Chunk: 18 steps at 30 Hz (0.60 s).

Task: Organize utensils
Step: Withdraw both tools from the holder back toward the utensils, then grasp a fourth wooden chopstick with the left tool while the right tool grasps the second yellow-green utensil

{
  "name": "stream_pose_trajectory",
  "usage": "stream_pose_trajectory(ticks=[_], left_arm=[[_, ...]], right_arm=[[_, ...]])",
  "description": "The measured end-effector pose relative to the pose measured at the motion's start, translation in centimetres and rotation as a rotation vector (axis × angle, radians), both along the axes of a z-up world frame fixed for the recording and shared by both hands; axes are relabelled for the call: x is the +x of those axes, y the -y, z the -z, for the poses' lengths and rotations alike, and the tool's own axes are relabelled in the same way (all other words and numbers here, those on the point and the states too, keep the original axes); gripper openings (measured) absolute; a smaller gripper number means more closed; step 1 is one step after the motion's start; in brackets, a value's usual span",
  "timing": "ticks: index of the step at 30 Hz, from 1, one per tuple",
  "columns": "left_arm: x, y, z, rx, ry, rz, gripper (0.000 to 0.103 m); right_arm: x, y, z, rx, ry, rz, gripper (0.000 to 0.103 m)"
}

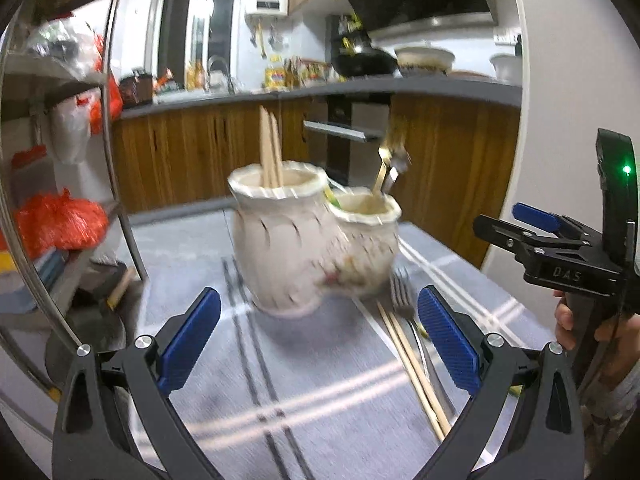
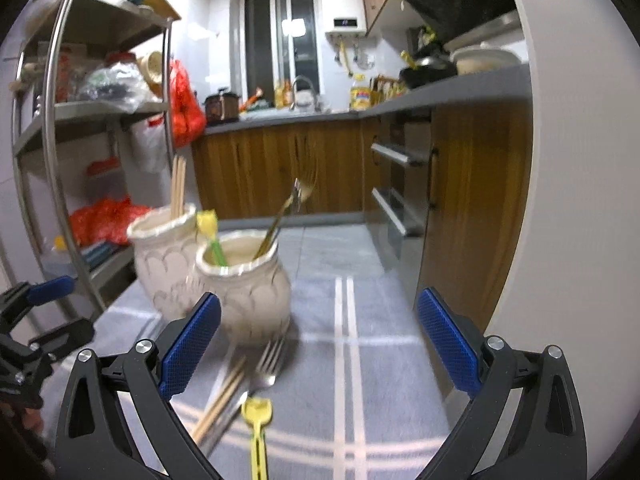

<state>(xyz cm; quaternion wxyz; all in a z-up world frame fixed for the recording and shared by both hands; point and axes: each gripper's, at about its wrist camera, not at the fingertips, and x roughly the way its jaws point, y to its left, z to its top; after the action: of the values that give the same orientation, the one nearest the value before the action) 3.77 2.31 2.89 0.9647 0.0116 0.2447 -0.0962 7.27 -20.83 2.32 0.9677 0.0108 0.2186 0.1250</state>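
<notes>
A cream double-pot utensil holder (image 1: 312, 248) (image 2: 240, 284) stands on a grey striped cloth (image 1: 320, 380) (image 2: 360, 360). Its taller pot holds wooden chopsticks (image 1: 270, 148) (image 2: 178, 188). The shorter pot holds a metal fork (image 1: 390, 168) (image 2: 288, 212) and a yellow-green plastic utensil (image 2: 210, 236). Loose on the cloth beside the holder lie a pair of chopsticks (image 1: 412, 368) (image 2: 222, 400), a metal fork (image 1: 402, 296) (image 2: 268, 364) and a yellow plastic spoon (image 2: 258, 424). My left gripper (image 1: 318, 344) is open in front of the holder, nothing between its fingers. My right gripper (image 2: 318, 344) (image 1: 520, 228) is open over the loose utensils.
A metal shelf rack (image 2: 72, 128) with red bags (image 1: 60, 220) and clutter stands at the left of the table. Wooden kitchen cabinets (image 2: 280, 168) and a grey counter (image 1: 360, 88) with bottles and pots lie behind. A white wall edge (image 2: 560, 160) borders the right. A hand (image 1: 568, 316) holds the right gripper.
</notes>
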Motion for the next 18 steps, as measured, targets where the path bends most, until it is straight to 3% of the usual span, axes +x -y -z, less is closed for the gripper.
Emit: stream_pose_trajectory(ticks=[10, 18], left_arm=[[0.3, 2.6, 4.1, 0.065, -0.245, 0.045, 0.097], [0.7, 4.0, 5.9, 0.147, -0.336, 0.036, 0.092]], right_arm=[[-0.1, 1.1, 3.0, 0.018, -0.175, -0.030, 0.098], [-0.4, 0.7, 3.3, 0.003, -0.190, -0.069, 0.098]])
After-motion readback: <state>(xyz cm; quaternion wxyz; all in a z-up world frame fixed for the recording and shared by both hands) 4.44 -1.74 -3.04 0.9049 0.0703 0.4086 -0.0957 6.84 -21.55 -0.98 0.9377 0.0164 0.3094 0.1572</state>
